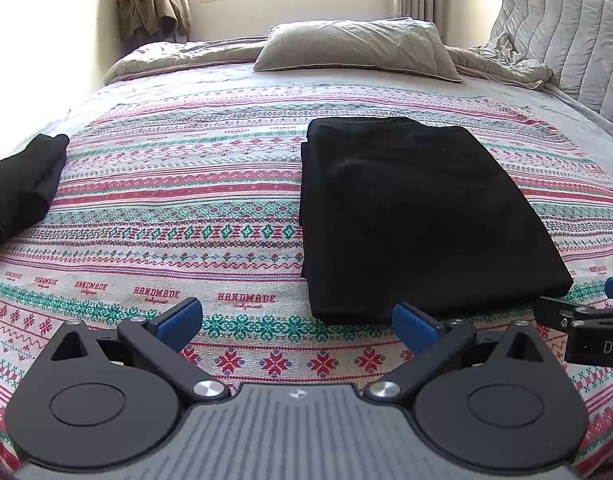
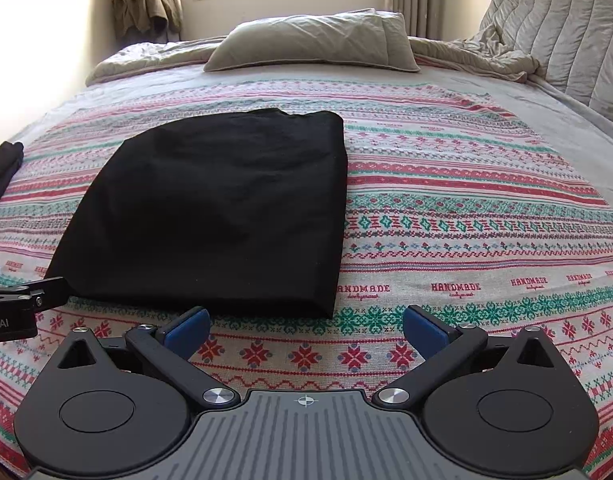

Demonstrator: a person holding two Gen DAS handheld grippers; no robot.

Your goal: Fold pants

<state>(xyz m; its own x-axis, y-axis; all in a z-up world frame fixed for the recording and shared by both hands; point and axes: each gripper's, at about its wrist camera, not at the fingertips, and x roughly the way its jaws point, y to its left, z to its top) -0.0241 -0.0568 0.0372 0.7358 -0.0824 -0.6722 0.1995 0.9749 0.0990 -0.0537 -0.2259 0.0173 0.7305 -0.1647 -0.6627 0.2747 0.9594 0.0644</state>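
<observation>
Far left, a second dark garment [image 1: 20,184] lies apart on the bedspread [image 1: 178,200]. Your left gripper [image 1: 297,322] is spread wide and empty, just short of the pants [image 1: 418,216], which lie folded flat mid-bed. Your right gripper [image 2: 305,326] gapes empty too. The pants look soft, limp and light; I'd pinch all layers at the near corners, or they'll slide apart.

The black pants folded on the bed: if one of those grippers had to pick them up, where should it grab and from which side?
Probably the near edge of the pants, approached low and straight ahead. It faces both open grippers, left and right, and the stacked layers there look thick enough to pinch together. The pants' left side shows loose layer edges, which would likely come apart.
</observation>
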